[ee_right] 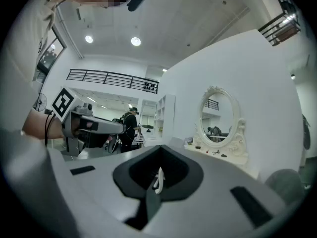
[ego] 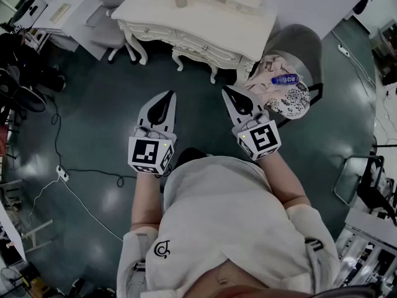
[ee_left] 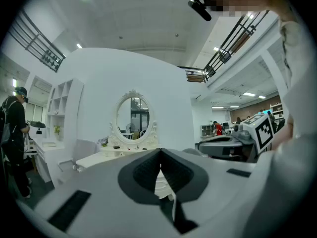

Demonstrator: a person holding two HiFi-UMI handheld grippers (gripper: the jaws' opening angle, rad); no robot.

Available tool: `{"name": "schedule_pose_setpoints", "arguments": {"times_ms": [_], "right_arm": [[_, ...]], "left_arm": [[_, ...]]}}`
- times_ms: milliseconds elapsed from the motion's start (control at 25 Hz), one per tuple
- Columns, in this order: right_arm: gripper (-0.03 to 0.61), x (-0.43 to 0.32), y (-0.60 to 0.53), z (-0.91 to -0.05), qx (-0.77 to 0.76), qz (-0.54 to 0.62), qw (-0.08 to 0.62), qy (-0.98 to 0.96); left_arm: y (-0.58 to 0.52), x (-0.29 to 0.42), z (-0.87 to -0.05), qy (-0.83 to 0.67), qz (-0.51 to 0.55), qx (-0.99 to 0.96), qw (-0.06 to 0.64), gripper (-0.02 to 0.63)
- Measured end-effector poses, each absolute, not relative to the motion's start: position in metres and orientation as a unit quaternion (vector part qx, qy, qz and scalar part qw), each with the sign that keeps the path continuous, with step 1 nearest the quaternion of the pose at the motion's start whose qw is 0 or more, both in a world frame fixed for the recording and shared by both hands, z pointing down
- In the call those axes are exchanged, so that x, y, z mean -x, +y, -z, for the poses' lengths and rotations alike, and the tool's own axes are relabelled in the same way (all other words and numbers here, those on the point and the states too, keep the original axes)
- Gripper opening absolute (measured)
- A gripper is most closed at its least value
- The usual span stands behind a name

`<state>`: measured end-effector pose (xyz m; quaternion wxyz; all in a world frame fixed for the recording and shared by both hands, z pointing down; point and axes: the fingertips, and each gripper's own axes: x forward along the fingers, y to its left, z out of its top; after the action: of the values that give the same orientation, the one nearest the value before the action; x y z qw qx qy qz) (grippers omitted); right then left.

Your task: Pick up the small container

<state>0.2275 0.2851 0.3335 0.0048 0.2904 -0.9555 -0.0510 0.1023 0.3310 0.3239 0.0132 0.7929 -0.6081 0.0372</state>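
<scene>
1. Left gripper and right gripper: fingers pressed together, empty, mid-frame above the floor.
2. Container: top centre of the head view, upright on the worktop, well apart from both.
3. Likely light, rigid and smooth; spread the fingers and pinch the side walls mid-height.

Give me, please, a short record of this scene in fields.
Left tool: jaws shut, empty, held over the floor
Right tool: jaws shut, empty
Dressing table: white, ahead of both tools, untouched
Mirror: oval, on the table
Chair: grey, right of the table, clothes and a blue bottle on it
</scene>
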Motion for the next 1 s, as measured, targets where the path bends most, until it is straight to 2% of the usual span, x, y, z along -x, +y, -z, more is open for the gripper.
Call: {"name": "schedule_pose_setpoints", "arguments": {"times_ms": [600, 1000], "right_arm": [[0.005, -0.218, 0.244, -0.348, -0.307, 0.005, 0.013, -0.952], [0.006, -0.156, 0.191, -0.367, -0.319, -0.019, 0.017, -0.948]], "left_arm": [[0.304, -0.091, -0.335, -0.603, -0.047, -0.796, 0.029, 0.014], [0.255, -0.021, -0.353, -0.613, -0.042, -0.788, 0.046, 0.014]]}}
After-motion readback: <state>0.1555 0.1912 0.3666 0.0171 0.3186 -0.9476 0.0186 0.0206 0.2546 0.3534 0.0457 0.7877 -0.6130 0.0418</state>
